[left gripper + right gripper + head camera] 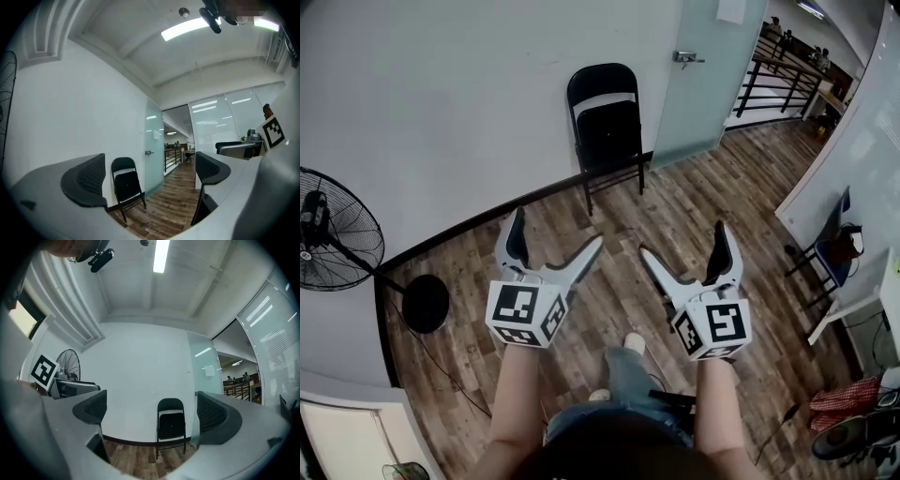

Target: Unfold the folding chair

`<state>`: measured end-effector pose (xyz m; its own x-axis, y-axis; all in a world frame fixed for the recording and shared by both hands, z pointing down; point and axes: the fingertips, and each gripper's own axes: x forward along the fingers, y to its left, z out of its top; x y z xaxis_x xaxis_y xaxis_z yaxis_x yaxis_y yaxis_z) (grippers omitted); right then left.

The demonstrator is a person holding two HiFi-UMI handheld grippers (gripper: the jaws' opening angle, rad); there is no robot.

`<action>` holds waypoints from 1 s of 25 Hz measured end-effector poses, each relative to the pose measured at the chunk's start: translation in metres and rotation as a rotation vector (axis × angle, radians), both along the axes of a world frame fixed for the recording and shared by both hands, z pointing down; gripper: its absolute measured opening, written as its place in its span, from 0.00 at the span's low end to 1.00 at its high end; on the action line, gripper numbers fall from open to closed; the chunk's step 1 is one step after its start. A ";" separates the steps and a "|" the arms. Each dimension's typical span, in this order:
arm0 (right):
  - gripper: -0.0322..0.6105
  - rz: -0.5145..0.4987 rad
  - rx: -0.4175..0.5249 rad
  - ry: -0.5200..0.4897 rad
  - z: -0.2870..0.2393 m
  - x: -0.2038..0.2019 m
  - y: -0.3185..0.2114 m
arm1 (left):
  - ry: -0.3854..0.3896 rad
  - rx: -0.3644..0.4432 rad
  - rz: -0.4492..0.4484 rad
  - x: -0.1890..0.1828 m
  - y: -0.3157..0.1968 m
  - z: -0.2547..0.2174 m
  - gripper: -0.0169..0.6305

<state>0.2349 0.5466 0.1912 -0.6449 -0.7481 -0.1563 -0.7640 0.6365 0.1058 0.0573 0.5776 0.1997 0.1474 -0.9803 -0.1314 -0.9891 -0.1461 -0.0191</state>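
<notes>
A black folding chair [605, 122] stands folded flat against the white wall, some way ahead of me across the wood floor. The left gripper view has the chair [126, 185] between the jaws, far off, and the right gripper view shows this chair [170, 425] the same way. My left gripper [556, 234] is open with nothing between its fingers. My right gripper [684, 242] is beside it, open and empty too. Both are held out level towards the chair and well short of it.
A black pedestal fan [333, 230] stands at the left wall on a round base [425, 303]. A frosted glass door [703, 75] is right of the chair, with a dark railing [778, 80] beyond. A blue chair [834, 253] and a white table edge are at the right.
</notes>
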 end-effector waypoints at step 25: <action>0.94 -0.087 -0.031 0.057 0.005 -0.085 -0.361 | 0.035 -0.037 -0.152 -0.093 -0.326 -0.009 0.90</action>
<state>0.1498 0.1856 0.1966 -0.7149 -0.6927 -0.0951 -0.6989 0.7039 0.1268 -0.0357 0.2519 0.1907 -0.0075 -0.9953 -0.0971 -0.9998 0.0057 0.0182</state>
